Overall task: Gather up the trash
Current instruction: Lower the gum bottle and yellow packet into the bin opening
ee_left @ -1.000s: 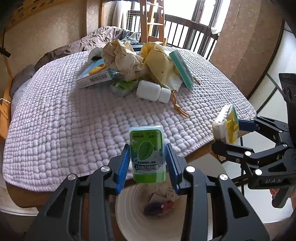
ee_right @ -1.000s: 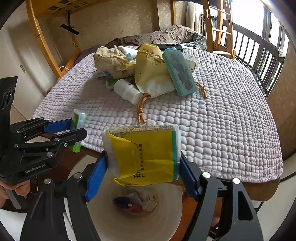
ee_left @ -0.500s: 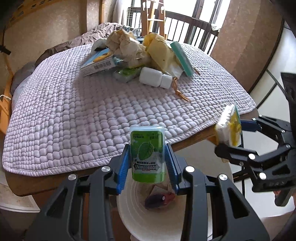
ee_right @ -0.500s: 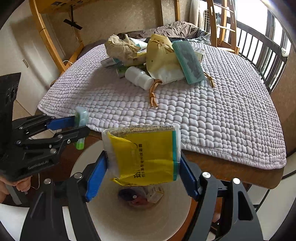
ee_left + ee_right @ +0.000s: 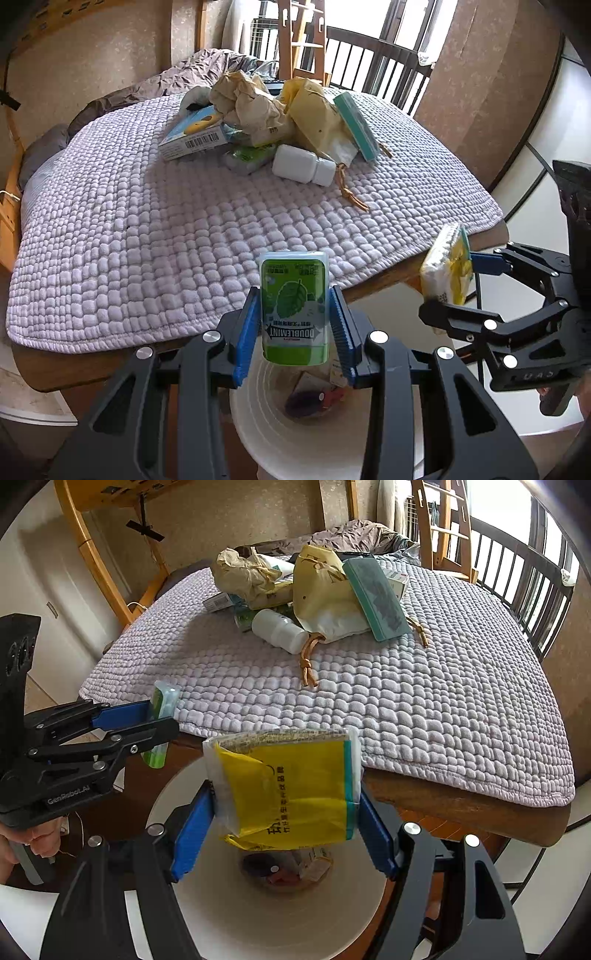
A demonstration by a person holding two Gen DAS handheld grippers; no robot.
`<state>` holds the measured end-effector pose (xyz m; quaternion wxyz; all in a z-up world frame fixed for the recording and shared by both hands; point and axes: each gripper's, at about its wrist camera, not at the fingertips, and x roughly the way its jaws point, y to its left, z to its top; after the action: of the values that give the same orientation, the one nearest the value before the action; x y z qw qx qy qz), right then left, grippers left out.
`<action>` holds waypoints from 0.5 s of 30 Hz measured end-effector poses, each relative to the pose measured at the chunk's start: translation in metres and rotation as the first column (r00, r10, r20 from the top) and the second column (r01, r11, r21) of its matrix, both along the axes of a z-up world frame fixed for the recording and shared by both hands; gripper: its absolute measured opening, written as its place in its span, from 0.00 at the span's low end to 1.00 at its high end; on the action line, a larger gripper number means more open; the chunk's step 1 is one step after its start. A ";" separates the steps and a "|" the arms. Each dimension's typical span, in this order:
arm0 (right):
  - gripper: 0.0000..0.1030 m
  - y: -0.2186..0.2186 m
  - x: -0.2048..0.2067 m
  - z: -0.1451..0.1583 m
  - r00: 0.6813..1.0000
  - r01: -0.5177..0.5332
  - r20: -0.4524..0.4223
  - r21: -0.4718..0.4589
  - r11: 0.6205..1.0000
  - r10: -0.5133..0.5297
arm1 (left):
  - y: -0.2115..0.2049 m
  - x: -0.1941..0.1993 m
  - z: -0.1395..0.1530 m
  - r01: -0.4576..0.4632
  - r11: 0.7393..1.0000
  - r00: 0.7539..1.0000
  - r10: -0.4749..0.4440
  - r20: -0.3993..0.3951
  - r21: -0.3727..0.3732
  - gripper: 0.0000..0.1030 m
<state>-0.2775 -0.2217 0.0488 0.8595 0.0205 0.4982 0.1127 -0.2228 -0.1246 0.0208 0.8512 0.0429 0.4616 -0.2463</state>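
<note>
A table under a lilac quilted cover [image 5: 155,236] fills mid-frame, its remaining litter heaped at upper centre. At the bottom, a round white plastic bin [image 5: 258,915] waits below the edge. Over it, the right tongs [image 5: 284,812] grip a yellow tissue packet [image 5: 291,794]; the left tongs [image 5: 293,325] clamp a green Doublemint gum box [image 5: 294,306], poised, apparently, for dropping.

Scraps at bottom of white bin [image 5: 207,908] partly hidden behind yellow packet [image 5: 286,790]; small, unidentifiable. Bin's near rim cut off.
</note>
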 end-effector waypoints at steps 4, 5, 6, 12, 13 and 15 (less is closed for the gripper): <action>0.70 -0.001 -0.003 -0.001 1.000 -0.004 -0.010 -0.002 1.000 0.004 | -0.001 -0.010 0.000 0.016 1.000 1.000 -0.016 -0.016 0.001 0.38; 0.70 -0.001 -0.005 -0.002 1.000 -0.005 -0.014 -0.002 1.000 0.005 | -0.002 -0.013 -0.001 0.019 1.000 1.000 -0.019 -0.022 0.002 0.38; 0.70 -0.001 -0.006 -0.003 1.000 -0.006 -0.017 -0.003 1.000 0.006 | -0.002 -0.015 -0.002 0.021 1.000 0.999 -0.021 -0.026 0.003 0.38; 0.70 -0.002 -0.015 -0.010 0.999 -0.012 -0.038 -0.005 1.000 0.012 | -0.004 -0.027 -0.008 0.032 0.999 0.998 -0.031 -0.046 0.025 0.38; 0.70 -0.003 -0.017 -0.010 0.999 -0.011 -0.041 -0.004 1.000 0.011 | -0.004 -0.028 -0.008 0.033 0.999 0.998 -0.032 -0.047 0.029 0.38; 0.70 -0.003 -0.021 -0.012 0.999 -0.012 -0.048 0.000 1.000 0.012 | -0.005 -0.031 -0.009 0.037 0.999 0.998 -0.035 -0.048 0.036 0.38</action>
<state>-0.2987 -0.2248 0.0367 0.8466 0.0202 0.5188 0.1173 -0.2542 -0.1294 0.0114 0.8343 0.0609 0.4853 -0.2542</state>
